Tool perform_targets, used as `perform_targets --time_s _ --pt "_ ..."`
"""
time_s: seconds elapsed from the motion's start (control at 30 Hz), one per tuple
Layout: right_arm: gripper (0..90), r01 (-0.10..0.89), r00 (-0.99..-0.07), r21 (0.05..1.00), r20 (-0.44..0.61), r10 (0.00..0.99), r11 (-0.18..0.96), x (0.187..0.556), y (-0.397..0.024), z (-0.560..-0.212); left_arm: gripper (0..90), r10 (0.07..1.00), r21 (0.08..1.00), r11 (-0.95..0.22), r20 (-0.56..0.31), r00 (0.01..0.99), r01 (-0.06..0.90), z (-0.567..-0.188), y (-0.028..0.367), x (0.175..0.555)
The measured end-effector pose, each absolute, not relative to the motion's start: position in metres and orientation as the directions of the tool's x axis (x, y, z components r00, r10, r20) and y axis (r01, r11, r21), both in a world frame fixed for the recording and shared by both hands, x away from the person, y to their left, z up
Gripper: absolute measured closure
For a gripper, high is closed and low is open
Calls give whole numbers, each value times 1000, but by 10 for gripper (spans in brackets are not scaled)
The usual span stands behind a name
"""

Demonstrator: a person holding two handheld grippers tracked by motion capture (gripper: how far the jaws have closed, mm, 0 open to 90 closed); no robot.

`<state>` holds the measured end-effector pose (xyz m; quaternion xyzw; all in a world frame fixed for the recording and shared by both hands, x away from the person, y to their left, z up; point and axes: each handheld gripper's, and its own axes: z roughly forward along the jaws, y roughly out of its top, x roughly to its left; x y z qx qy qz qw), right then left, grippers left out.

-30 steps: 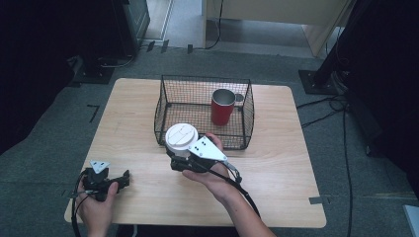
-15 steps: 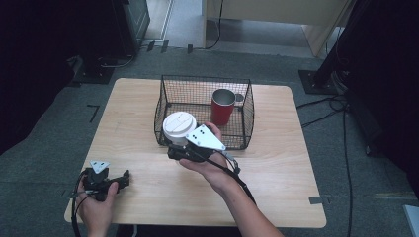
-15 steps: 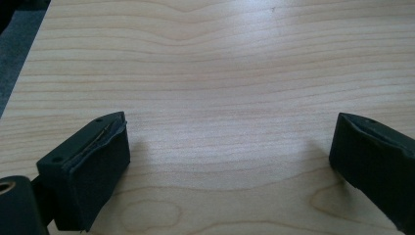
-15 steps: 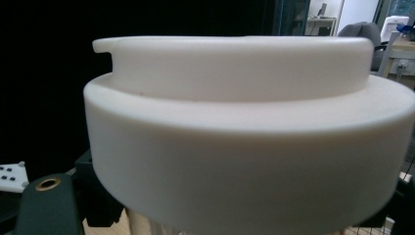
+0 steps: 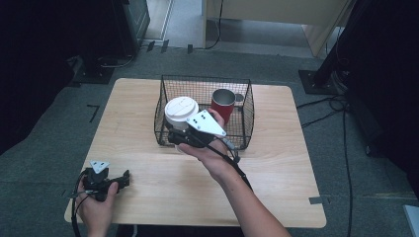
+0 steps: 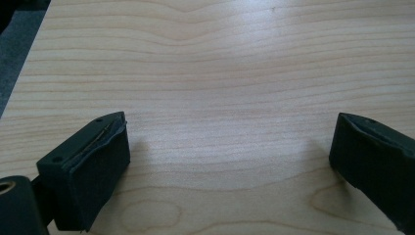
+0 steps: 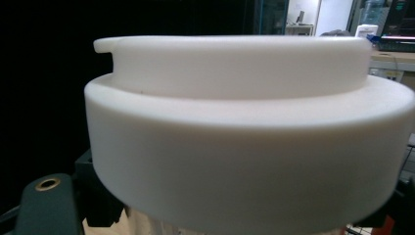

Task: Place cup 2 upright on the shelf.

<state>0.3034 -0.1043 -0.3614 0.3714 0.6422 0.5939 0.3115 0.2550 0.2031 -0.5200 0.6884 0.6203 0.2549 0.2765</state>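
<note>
My right gripper (image 5: 179,136) is shut on a cup with a white lid (image 5: 181,111) and holds it upright in the air, over the front left corner of a black wire basket (image 5: 205,79). The right gripper view looks at the white lid (image 7: 244,122) from very close. A red mug (image 5: 223,103) stands inside the basket at its back right. My left gripper (image 5: 124,178) rests at the front left of the wooden table (image 5: 133,113). Its jaws are wide apart in the left gripper view (image 6: 230,156), with bare wood between them.
The basket sits at the middle back of the table. Bare wood lies to its left, right and front. A cable trails from the right gripper along the forearm (image 5: 237,168). Dark equipment and grey floor (image 5: 44,128) surround the table.
My right gripper has lifted the white-lidded cup and carried it away from the person, toward and over the basket's front edge. The left gripper has stayed where it was.
</note>
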Motion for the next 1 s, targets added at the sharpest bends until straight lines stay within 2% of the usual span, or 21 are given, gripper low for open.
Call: perform_targets --time_s 0.63,1.0 --pt "158 104 -444 994 77 893 -34 347 -109 -347 20 995 697 -79 9 101 713 -520 203 255" --pt "158 101 -412 995 59 909 -19 377 -102 -352 20 995 698 -79 10 101 712 -520 203 255"
